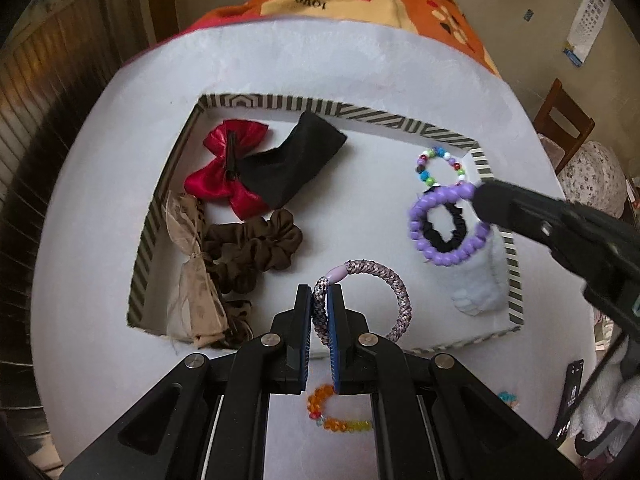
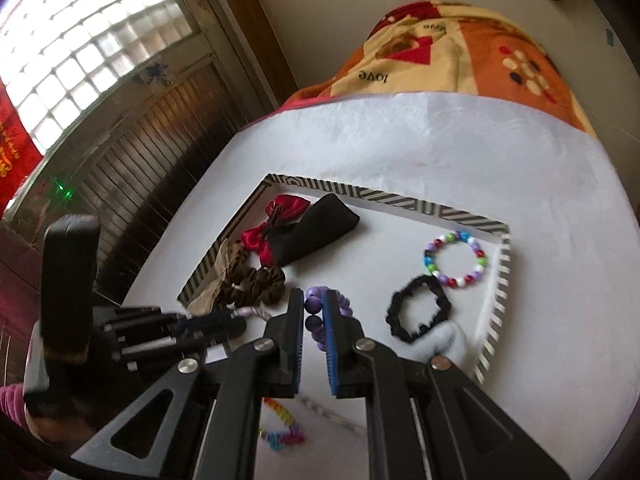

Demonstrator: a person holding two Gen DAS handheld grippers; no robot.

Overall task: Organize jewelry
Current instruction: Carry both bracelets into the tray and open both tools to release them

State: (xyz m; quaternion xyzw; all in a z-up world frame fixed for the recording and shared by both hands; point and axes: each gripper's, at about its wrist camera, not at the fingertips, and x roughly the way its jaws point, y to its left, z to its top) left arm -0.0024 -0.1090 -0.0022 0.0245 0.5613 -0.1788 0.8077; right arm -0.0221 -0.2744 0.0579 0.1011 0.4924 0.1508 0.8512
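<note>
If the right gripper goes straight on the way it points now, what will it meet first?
Probably the bare white floor of the striped box. The right gripper, shut on the purple bead bracelet, points down into the box; the black scrunchie lies just to its right, though depth is unclear.

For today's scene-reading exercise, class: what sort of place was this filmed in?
Probably a lived-in home room: a printed fleece blanket lies beyond the white-covered table, a wooden chair stands nearby, and a glass-block window sits over wood panelling.
</note>
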